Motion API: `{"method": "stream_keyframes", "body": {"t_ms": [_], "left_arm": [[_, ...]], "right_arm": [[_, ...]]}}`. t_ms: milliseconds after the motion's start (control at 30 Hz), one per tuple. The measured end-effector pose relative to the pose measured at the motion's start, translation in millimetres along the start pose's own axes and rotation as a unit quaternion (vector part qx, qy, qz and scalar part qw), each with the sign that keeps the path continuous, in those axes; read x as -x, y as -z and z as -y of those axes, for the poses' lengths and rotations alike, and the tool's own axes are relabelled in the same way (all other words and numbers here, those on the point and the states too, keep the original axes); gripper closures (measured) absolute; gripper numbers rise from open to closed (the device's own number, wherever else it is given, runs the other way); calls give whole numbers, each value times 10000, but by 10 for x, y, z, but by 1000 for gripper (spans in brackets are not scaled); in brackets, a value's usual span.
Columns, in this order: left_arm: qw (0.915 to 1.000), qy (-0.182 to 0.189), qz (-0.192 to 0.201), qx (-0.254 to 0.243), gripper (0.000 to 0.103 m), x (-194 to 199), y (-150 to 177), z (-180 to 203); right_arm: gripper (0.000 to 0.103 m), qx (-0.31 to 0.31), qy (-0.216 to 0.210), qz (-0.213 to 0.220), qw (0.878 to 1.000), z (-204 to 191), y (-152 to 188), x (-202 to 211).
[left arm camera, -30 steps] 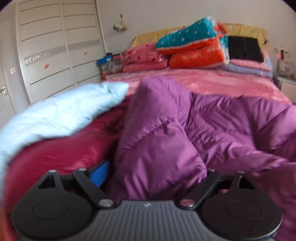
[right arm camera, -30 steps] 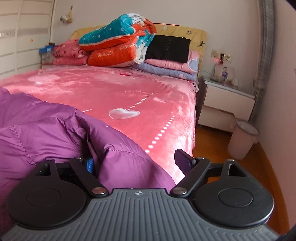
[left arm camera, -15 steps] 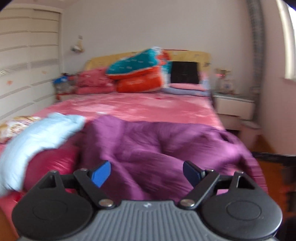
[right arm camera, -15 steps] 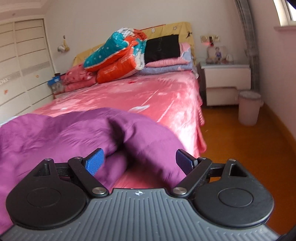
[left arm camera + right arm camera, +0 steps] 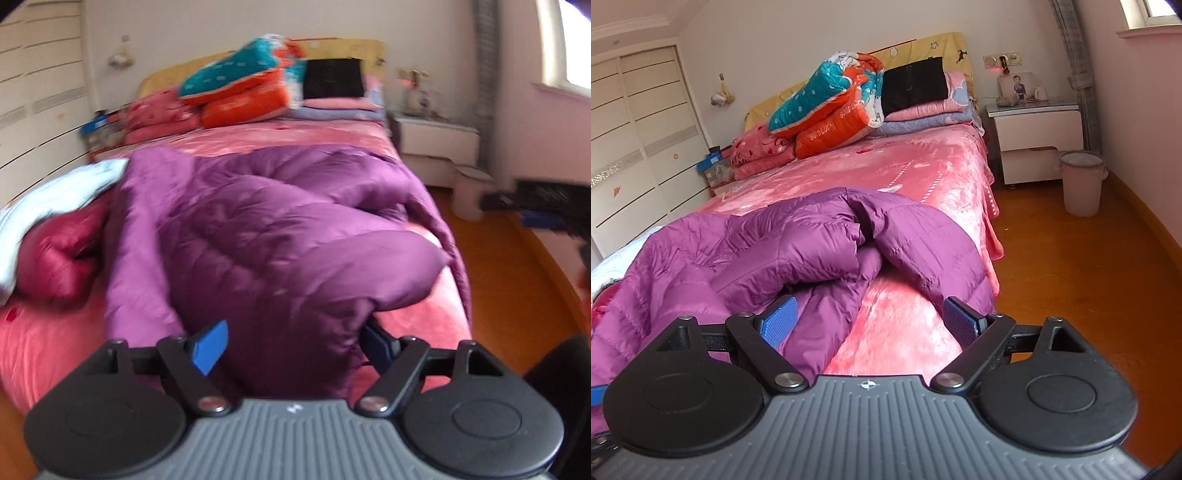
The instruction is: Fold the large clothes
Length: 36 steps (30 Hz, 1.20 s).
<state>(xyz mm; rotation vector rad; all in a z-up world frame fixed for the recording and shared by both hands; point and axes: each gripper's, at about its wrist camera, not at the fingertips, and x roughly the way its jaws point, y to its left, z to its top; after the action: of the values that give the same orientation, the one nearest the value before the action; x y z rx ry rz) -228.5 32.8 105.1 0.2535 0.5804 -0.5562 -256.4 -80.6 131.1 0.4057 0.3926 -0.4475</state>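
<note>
Pink-covered bed (image 5: 934, 173) filling most of the room, headboard end far. Purple down jacket (image 5: 280, 236) heaped across the near end, long axis roughly left to right, one bulging fold hanging toward the near right edge. Dark red garment (image 5: 59, 254) at left, touching it. Left claw (image 5: 293, 341) spread apart, straddling the near bulge, nothing clamped; clearly the nearer one. Right claw (image 5: 868, 319) likewise apart and empty, jacket lying to its left.

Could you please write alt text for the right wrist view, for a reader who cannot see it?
A crumpled purple down jacket lies at the foot of a pink bed, with the open right gripper just before it, holding nothing. Folded quilts are stacked at the headboard.
</note>
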Motion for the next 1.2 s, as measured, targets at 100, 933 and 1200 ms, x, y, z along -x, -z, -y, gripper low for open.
{"method": "stream_keyframes", "body": {"t_ms": [100, 933, 1200], "left_arm": [[9996, -51, 74, 283, 25, 53, 28, -129], [9823, -458, 886, 1583, 101, 540, -697, -669], [9709, -442, 1256, 1990, 101, 1229, -782, -1076]], "right_arm": [[0, 39, -9, -104, 9999, -6, 70, 48], [0, 673, -167, -381, 9969, 93, 332, -183], [0, 1066, -157, -248, 9939, -4, 345, -282]]}}
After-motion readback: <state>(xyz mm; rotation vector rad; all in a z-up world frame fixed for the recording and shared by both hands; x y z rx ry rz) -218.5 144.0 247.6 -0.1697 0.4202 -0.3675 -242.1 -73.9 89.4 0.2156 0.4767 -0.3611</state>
